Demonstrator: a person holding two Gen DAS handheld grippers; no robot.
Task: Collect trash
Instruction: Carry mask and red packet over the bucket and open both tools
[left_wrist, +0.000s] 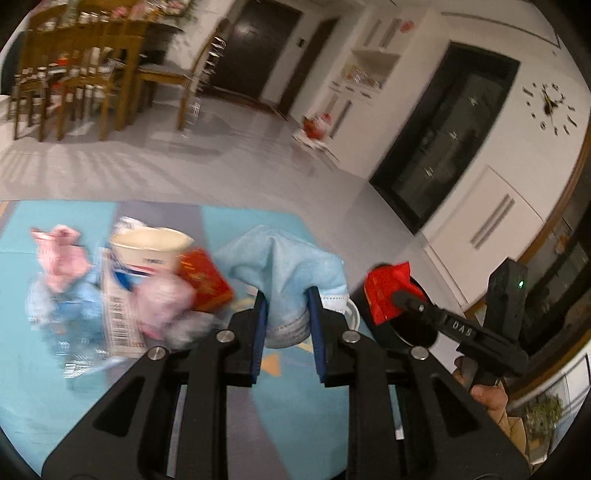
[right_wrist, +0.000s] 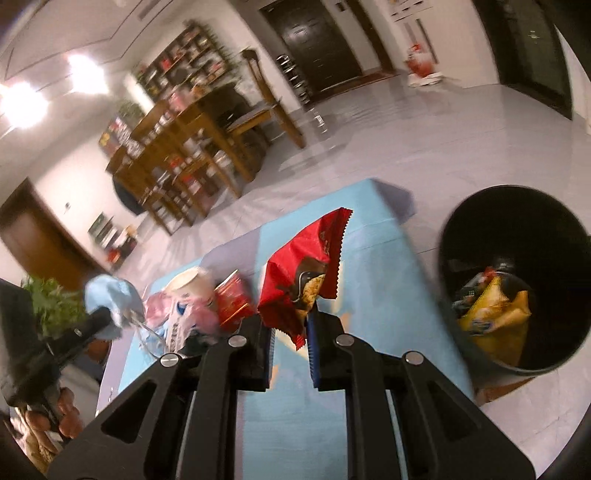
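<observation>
While both tools grip trash, paper cup (left_wrist: 151, 247) and red box (left_wrist: 203, 284) remain.

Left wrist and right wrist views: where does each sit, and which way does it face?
Left wrist: on the left gripper, facing down over the blue mat; its fingers pinch a blue face mask; the right gripper shows.
Right wrist: on the right gripper, its fingers pinching a red wrapper, black bin alongside; a hand shows.
Shared: mat, paper cup, red box.

trash pile (left_wrist: 122, 291) motion-blurred, label unreadable
</observation>
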